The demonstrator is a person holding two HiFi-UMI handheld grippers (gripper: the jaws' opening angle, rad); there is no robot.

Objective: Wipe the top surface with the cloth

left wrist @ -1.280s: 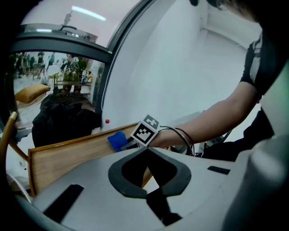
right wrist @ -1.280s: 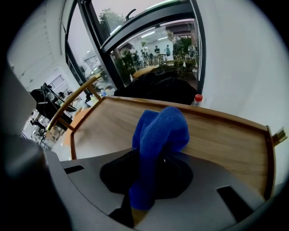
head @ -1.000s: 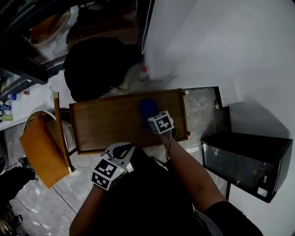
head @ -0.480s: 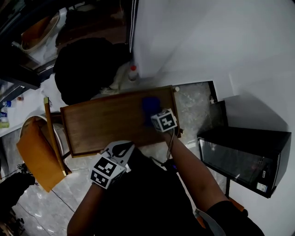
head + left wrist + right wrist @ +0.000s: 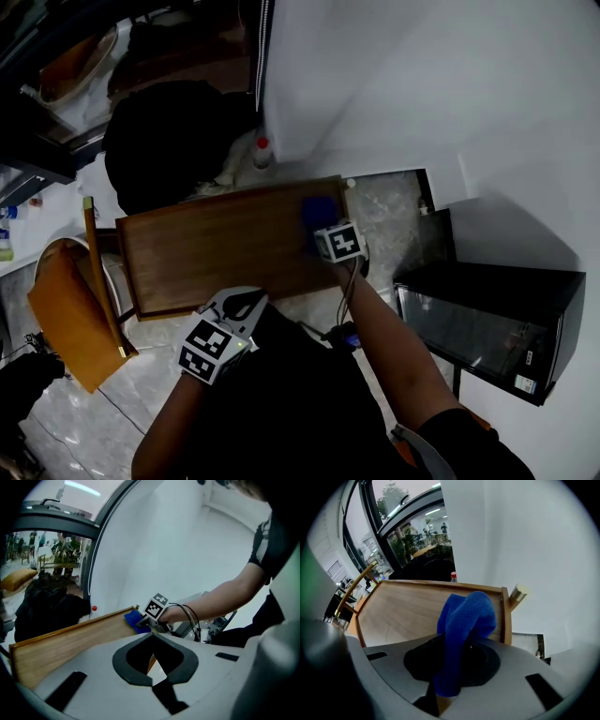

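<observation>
A blue cloth (image 5: 319, 214) rests on the wooden table top (image 5: 206, 258) near its right end. My right gripper (image 5: 326, 231) is shut on the cloth; in the right gripper view the cloth (image 5: 466, 616) bulges out between the jaws of the gripper (image 5: 446, 689) over the wood (image 5: 398, 613), close to the raised right rim (image 5: 504, 616). My left gripper (image 5: 246, 302) hovers at the top's near edge, jaws closed on nothing. In its own view the left gripper (image 5: 154, 685) looks along the wooden top (image 5: 65, 641) towards the cloth (image 5: 132, 619).
A white wall (image 5: 422, 84) runs behind and to the right of the table. On the floor at right stands a black box-like appliance (image 5: 478, 323). An orange chair (image 5: 70, 314) is at the left, a dark bag (image 5: 164, 141) and a red-capped bottle (image 5: 262, 150) behind.
My right gripper has slid the blue cloth to the right along the top, closer to the right rim. The left gripper stays at the near edge.
</observation>
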